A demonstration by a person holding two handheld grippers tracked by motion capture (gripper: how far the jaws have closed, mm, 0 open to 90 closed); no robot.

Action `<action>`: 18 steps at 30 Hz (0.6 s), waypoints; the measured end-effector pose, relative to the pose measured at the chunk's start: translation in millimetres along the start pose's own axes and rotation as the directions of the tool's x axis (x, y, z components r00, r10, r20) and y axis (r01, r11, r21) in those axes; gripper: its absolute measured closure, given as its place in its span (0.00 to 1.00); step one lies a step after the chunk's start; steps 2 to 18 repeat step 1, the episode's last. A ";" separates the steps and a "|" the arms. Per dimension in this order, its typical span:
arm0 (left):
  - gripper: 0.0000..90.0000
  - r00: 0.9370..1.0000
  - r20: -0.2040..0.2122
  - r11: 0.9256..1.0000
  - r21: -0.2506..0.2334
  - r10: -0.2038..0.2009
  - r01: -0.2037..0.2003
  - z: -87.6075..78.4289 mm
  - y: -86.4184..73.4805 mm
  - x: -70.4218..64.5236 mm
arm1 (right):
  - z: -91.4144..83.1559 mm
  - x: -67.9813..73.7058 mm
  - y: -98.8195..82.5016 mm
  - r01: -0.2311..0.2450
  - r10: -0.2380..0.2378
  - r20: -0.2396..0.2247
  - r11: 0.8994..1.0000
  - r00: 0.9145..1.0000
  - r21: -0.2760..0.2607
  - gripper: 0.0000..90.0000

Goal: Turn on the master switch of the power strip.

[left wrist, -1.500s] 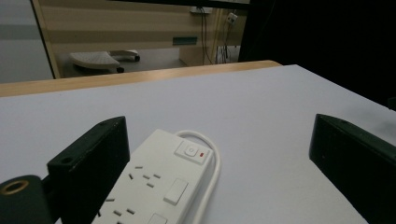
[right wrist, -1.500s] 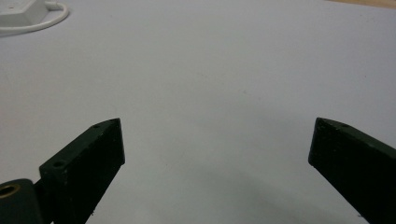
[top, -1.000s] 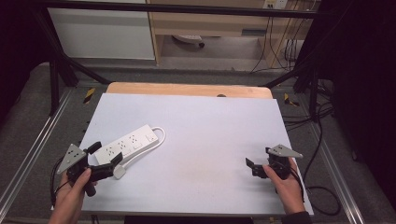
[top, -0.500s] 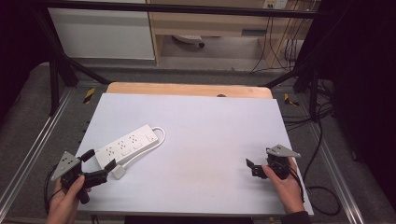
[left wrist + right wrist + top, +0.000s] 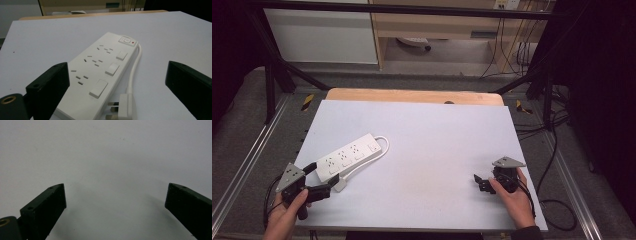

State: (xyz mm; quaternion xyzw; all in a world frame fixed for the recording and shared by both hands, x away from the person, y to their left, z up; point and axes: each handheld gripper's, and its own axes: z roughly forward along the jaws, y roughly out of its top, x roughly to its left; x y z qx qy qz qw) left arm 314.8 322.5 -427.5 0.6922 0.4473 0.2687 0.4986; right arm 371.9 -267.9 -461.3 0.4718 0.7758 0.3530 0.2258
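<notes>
Power strip (image 5: 100, 75) lies on the table's (image 5: 437, 150) left half, its plug (image 5: 123, 107) between the left gripper's (image 5: 324, 180) wide jaws. Aim for the plug body (not the cable (image 5: 133, 70)), closing squarely. Right gripper (image 5: 479, 182) rests wide, well apart.

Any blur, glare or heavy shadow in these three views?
High view: soft, slightly blurry, room edges dark, table evenly lit. Left gripper view: power strip sharp, no glare, near jaws slightly soft. Right gripper view: blank table surface, faint shadows beside the jaws.
</notes>
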 end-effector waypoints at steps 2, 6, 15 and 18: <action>0.06 1.000 0.002 1.000 -0.003 -0.001 0.001 -0.3 0.5 -0.2 | 0.6 0.5 0.4 -0.001 0.001 0.000 1.000 1.000 0.010 0.04; 0.06 1.000 0.002 1.000 -0.003 -0.001 0.001 -0.3 0.5 -0.2 | 0.6 0.5 0.4 -0.001 0.001 0.000 1.000 1.000 0.010 0.04; 0.06 1.000 0.002 1.000 -0.003 -0.001 0.001 -0.3 0.5 -0.2 | 0.6 0.5 0.4 -0.001 0.001 0.000 1.000 1.000 0.010 0.04; 0.06 1.000 0.002 1.000 -0.003 -0.001 0.001 -0.3 0.5 -0.2 | 0.6 0.5 0.4 -0.001 0.001 0.000 1.000 1.000 0.010 0.04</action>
